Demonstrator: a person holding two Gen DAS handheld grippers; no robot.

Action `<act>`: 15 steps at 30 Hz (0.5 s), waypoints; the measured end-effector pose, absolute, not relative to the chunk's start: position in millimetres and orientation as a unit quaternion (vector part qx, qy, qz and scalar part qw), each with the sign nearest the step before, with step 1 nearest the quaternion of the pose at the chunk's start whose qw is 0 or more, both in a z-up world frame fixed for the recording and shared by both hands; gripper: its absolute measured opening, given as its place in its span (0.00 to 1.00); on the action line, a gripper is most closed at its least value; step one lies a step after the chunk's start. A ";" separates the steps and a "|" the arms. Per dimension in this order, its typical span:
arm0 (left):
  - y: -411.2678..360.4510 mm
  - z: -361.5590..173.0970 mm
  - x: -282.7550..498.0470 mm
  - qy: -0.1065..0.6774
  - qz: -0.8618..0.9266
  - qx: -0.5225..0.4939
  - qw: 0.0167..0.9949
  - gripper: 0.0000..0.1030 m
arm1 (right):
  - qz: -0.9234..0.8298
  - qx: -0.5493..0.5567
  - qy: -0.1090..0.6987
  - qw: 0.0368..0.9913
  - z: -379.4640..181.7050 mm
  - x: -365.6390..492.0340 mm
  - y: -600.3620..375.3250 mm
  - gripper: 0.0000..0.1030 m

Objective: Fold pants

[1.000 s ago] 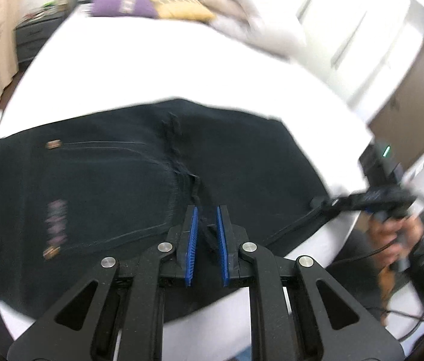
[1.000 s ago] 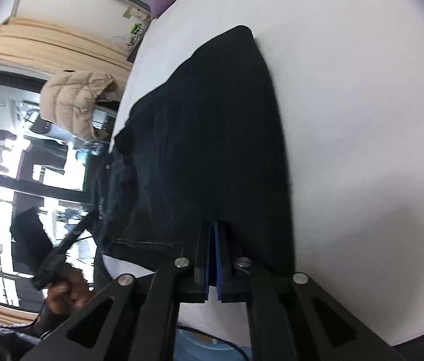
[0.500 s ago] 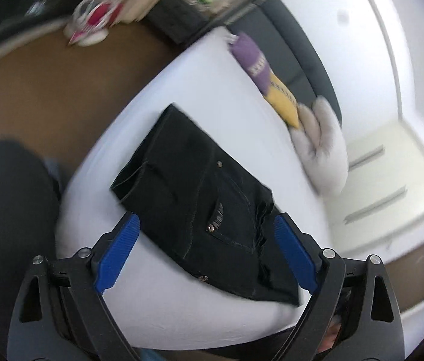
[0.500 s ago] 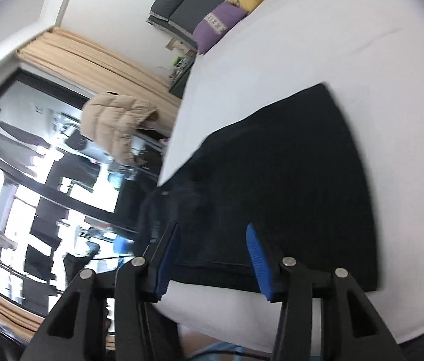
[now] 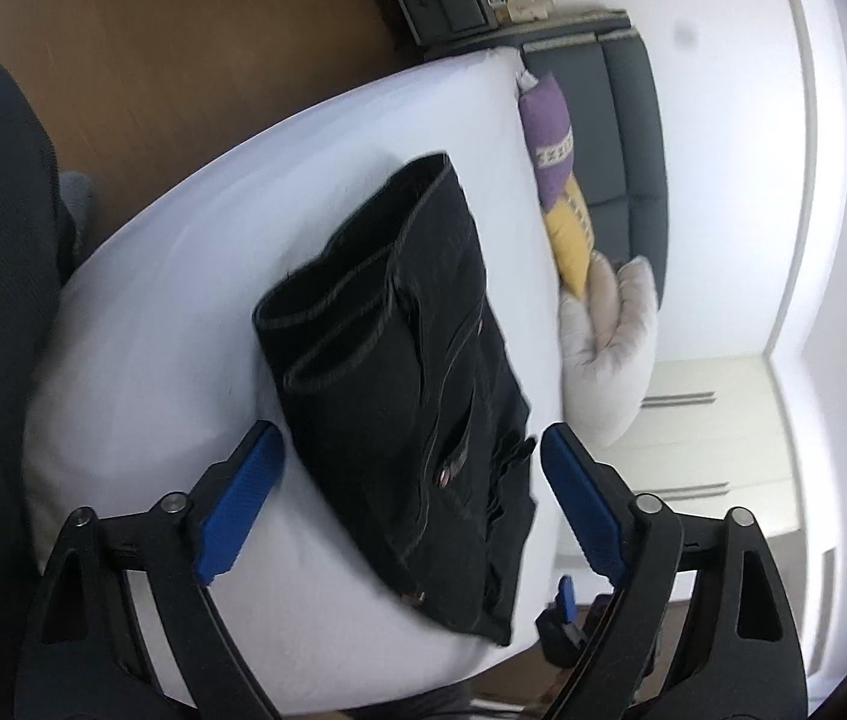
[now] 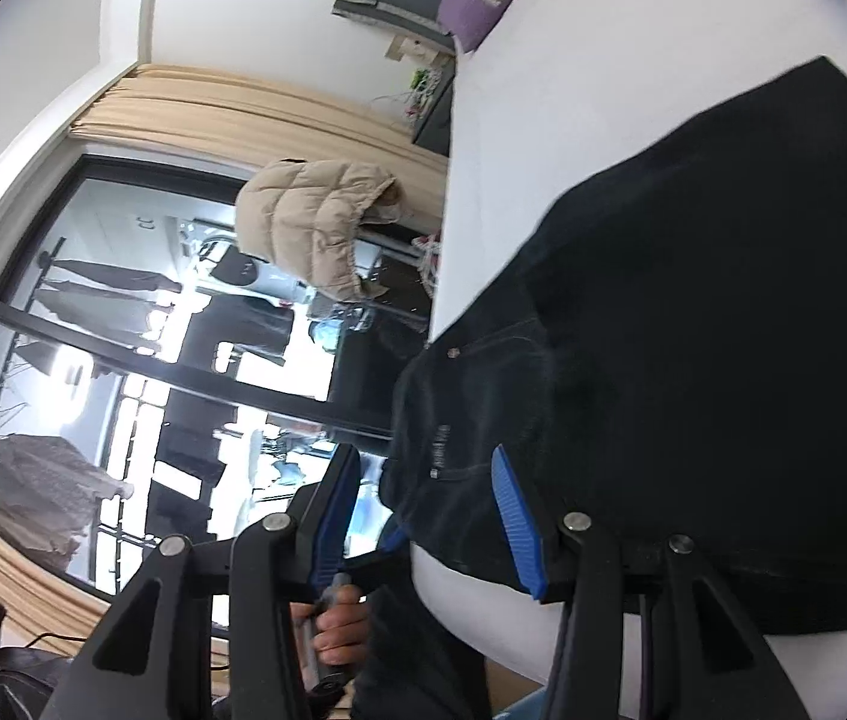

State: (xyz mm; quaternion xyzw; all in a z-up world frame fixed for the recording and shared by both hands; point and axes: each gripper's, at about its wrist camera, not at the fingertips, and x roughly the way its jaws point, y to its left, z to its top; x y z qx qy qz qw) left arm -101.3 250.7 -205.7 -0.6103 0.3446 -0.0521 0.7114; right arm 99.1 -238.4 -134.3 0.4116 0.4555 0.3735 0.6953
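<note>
— Pants (image 5: 417, 384)? Folded into a compact black stack near the bed (image 5: 171, 312) edge, hems on top.

— Left gripper (image 5: 405, 498) spread wide, holding nothing. Right gripper (image 6: 429, 516) likewise apart, empty. Looks finished; perhaps some squaring left.

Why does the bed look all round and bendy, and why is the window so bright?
Left wrist view: the fisheye lens curves the white bed into a dome, and the black pants look slightly smeared by motion. Right wrist view: daylight through the window washes out patches, leaving the pants very dark.
</note>
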 end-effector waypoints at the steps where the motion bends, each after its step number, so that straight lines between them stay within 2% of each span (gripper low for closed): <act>1: 250.1 -208.1 -97.0 0.339 -0.053 -0.622 0.704 0.79 | 0.378 0.411 0.456 0.693 -132.6 102.0 -234.2 0.48; 3: 252.9 -215.6 -93.9 0.333 -0.056 -0.638 0.692 0.71 | 0.386 0.409 0.459 0.688 -131.0 107.1 -228.9 0.48; 5: 253.3 -220.3 -89.6 0.337 -0.056 -0.640 0.688 0.55 | 0.388 0.401 0.469 0.685 -129.8 113.6 -219.9 0.48; 6: 254.0 -223.8 -86.6 0.341 -0.057 -0.640 0.686 0.50 | 0.388 0.396 0.472 0.685 -128.7 116.7 -215.1 0.48; 8: 248.2 -224.4 -81.0 0.350 -0.065 -0.636 0.685 0.30 | 0.388 0.378 0.485 0.687 -125.7 125.5 -205.1 0.48; 12: 239.6 -214.7 -75.3 0.362 -0.068 -0.610 0.702 0.21 | 0.381 0.328 0.523 0.688 -124.3 147.2 -181.8 0.47; 15: 235.3 -202.5 -71.6 0.360 -0.072 -0.587 0.722 0.17 | 0.369 0.293 0.560 0.682 -136.8 167.1 -164.5 0.40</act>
